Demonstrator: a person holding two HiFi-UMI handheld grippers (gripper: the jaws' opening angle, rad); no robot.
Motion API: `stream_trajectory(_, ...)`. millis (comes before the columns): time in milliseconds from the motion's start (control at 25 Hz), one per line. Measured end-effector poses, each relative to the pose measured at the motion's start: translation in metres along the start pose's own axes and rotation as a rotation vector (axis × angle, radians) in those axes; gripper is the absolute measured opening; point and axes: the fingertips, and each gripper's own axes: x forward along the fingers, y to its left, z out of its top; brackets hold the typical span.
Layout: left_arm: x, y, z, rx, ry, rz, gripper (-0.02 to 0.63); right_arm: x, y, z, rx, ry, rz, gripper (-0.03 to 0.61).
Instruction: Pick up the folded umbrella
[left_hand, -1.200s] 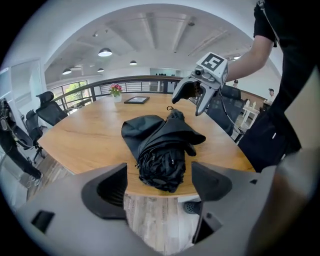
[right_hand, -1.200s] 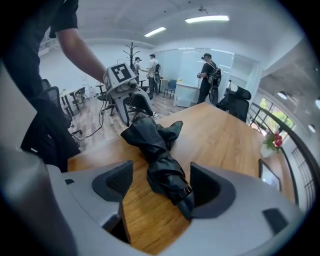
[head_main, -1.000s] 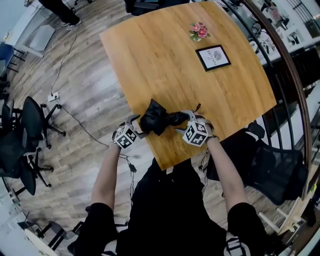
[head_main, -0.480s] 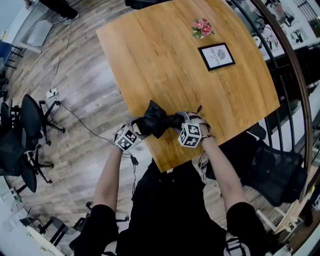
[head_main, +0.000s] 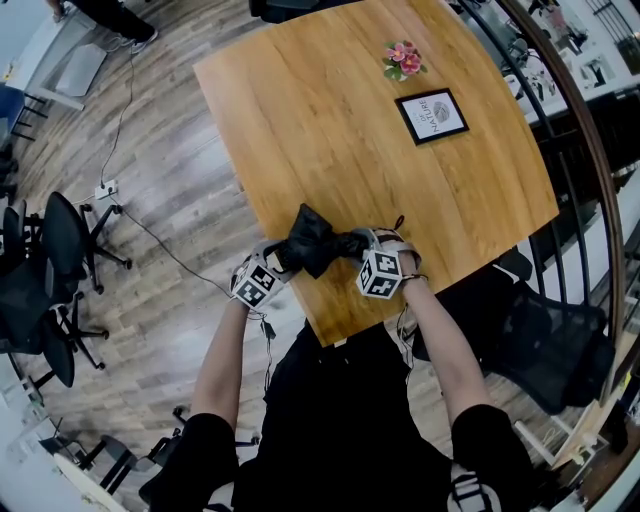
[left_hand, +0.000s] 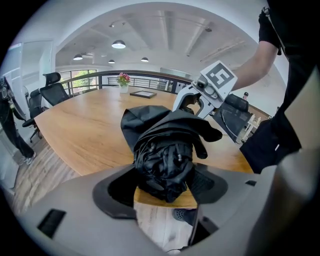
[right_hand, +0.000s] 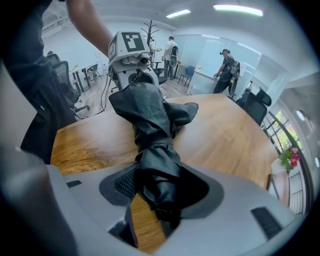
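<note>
Table: wooden top (head_main: 330, 110); the folded umbrella (head_main: 315, 243) lies at its near edge.
Axis: left to right along that edge, bulky end left, slimmer end right.
Left gripper (head_main: 283, 257): tilted down, wide jaws closing round the bulky end.
Right gripper (head_main: 358, 242): tilted steeper, jaws closing round the slim end.
Writing: framed card (head_main: 432, 113) well beyond, print too small to read.
</note>
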Motion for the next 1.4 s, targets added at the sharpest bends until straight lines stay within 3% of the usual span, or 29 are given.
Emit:
stream_trajectory(440, -0.011, 0.003, 0.017, 0.075, -0.006, 0.036, 0.331, -0.013, -0.009, 0.006, 0.004, 0.009, -0.066, 0.235)
stream_trajectory(1400, -0.078, 0.008, 0.087, 0.240, -0.129, 0.148, 0.330, -0.091, -0.042, 0.057, -0.059, -0.022, -0.281, 0.236)
